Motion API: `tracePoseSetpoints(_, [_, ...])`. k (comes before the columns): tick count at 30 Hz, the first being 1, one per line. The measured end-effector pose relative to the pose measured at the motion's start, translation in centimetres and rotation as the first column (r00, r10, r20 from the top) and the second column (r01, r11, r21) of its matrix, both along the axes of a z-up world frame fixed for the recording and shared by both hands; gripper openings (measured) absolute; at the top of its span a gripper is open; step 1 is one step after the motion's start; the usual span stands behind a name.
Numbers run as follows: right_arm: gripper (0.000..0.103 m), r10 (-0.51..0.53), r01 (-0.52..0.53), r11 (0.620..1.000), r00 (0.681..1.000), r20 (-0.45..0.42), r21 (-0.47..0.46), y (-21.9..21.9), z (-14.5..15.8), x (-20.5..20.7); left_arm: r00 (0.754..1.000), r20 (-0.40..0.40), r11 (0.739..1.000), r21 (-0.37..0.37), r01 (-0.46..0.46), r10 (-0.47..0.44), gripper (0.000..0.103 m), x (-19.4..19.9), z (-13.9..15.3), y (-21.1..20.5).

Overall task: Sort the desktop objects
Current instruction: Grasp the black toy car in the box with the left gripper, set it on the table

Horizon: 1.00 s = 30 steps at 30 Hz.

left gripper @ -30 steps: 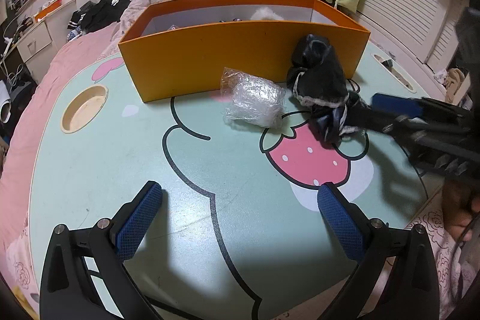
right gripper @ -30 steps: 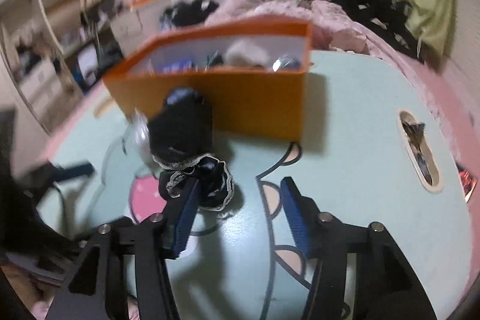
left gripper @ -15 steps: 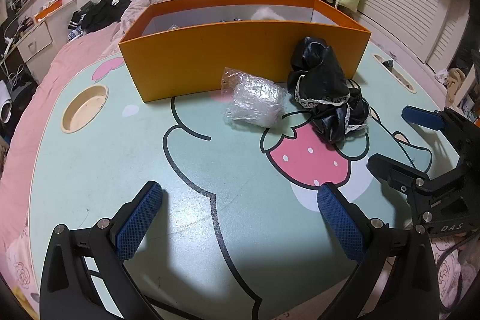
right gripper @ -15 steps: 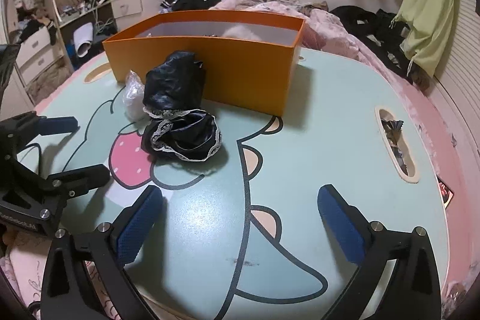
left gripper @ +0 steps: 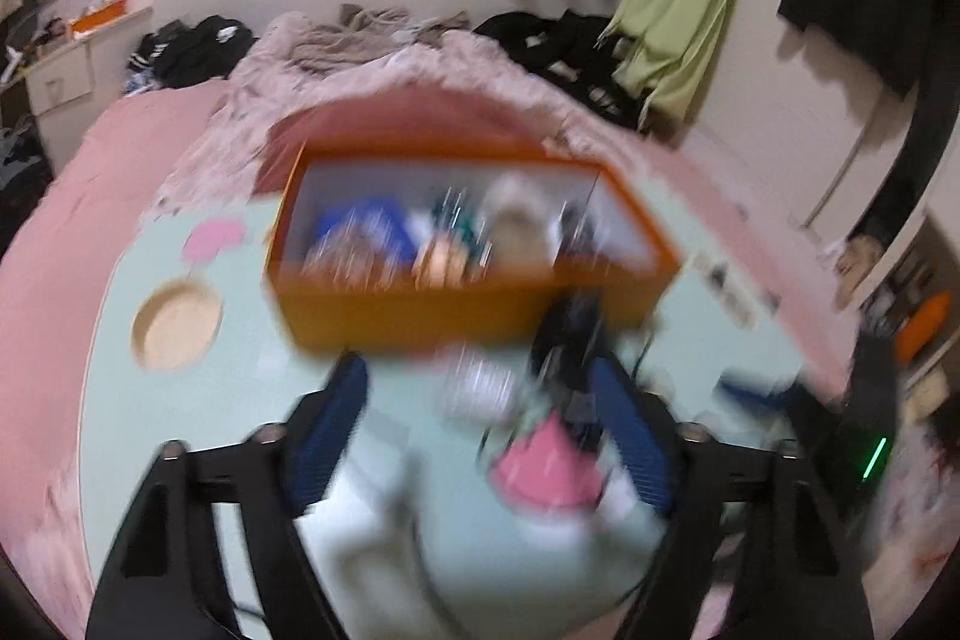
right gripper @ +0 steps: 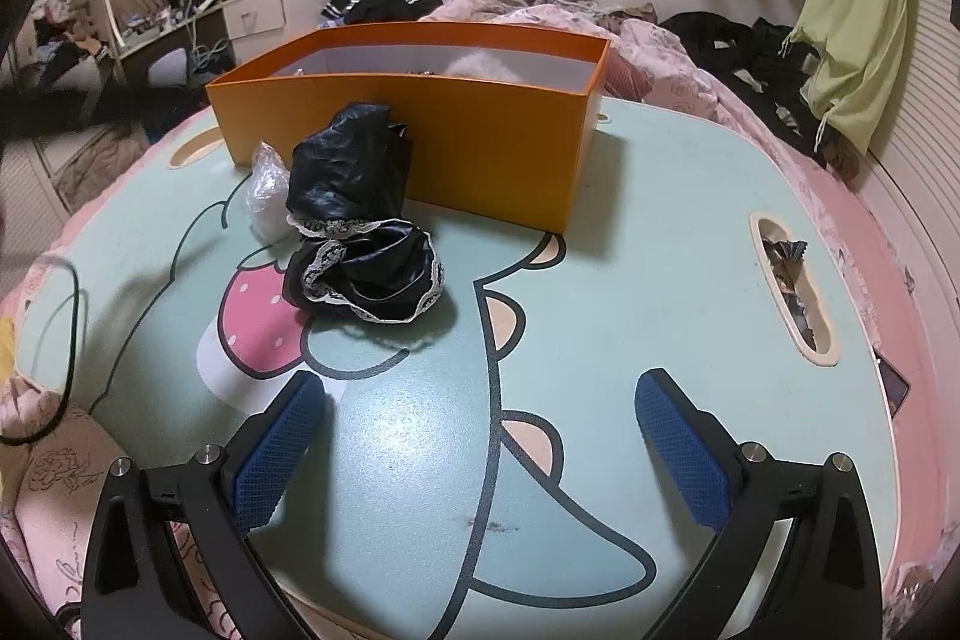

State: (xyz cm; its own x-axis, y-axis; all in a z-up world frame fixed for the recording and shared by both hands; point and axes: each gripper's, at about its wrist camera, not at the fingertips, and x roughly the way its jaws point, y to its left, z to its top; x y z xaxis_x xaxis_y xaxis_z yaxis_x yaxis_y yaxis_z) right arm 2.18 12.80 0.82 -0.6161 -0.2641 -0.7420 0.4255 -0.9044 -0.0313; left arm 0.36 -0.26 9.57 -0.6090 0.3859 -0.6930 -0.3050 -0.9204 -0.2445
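The crumpled black lace-trimmed cloth [right gripper: 360,226] lay ahead-left of the widely spread, empty right tool [right gripper: 480,436], nearer the left tool [left gripper: 480,430], whose empty jaws were closing.

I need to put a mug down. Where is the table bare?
Bare: the stretch right of the orange box, up to the oval slot, and the near edge between the right tongs. Crowded: before the box, where black lace cloth and plastic bag lie.

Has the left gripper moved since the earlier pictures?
Yes. The left gripper has risen: the orange box now sits lower in its view and shows its inside. Its jaws are closing, nothing between them.
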Motion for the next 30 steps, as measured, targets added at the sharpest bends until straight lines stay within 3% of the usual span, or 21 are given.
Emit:
tracePoseSetpoints(2, [0.103, 0.000, 0.000, 1.000, 1.000, 0.000, 0.000, 0.0, 0.0, 0.0, 0.998, 0.053, 0.999, 0.032, 0.022, -0.024, 0.059, -3.6, 1.3, 1.0])
tracePoseSetpoints(4, [0.103, 0.000, 0.000, 1.000, 1.000, 0.000, 0.000, 0.1, 0.0, -0.1, 0.991, 0.130, 1.000, -0.003, 0.019, -0.019, 0.042, -8.1, 1.2, 2.7])
tracePoseSetpoints(7, [0.103, 0.001, -0.001, 1.000, 1.000, 0.000, -0.001, 0.1, 0.0, -0.1, 0.970, 0.242, 0.998, -0.065, 0.021, -0.005, 0.040, -13.4, -0.5, 5.2])
tracePoseSetpoints(11, [0.103, 0.001, -0.001, 1.000, 1.000, 0.000, -0.002, 0.0, 0.0, 0.0, 0.935, 0.354, 0.987, -0.156, 0.024, 0.034, 0.035, -17.4, -4.1, 7.9])
tracePoseSetpoints(15, [0.103, 0.002, -0.002, 1.000, 1.000, -0.001, -0.004, 0.2, 0.1, 0.0, 0.946, 0.316, 0.965, -0.262, 0.016, 0.071, 0.033, -18.4, -4.9, 9.3])
tracePoseSetpoints(21, [0.103, 0.002, -0.002, 1.000, 1.000, 0.001, -0.004, 0.2, 0.1, 0.0, 0.951, 0.302, 0.940, -0.337, 0.044, 0.063, 0.033, -17.5, -5.5, 9.3])
tracePoseSetpoints(24, [0.103, 0.002, -0.002, 1.000, 1.000, 0.000, -0.004, 0.3, 0.0, 0.0, 0.967, 0.251, 0.919, -0.391, 0.059, 0.044, 0.031, -16.8, -6.5, 9.6])
tracePoseSetpoints(30, [0.103, 0.002, -0.002, 1.000, 1.000, 0.000, -0.004, 0.3, 0.1, 0.1, 0.964, 0.267, 0.979, -0.192, 0.069, -0.015, 0.030, -16.9, -5.3, 7.6])
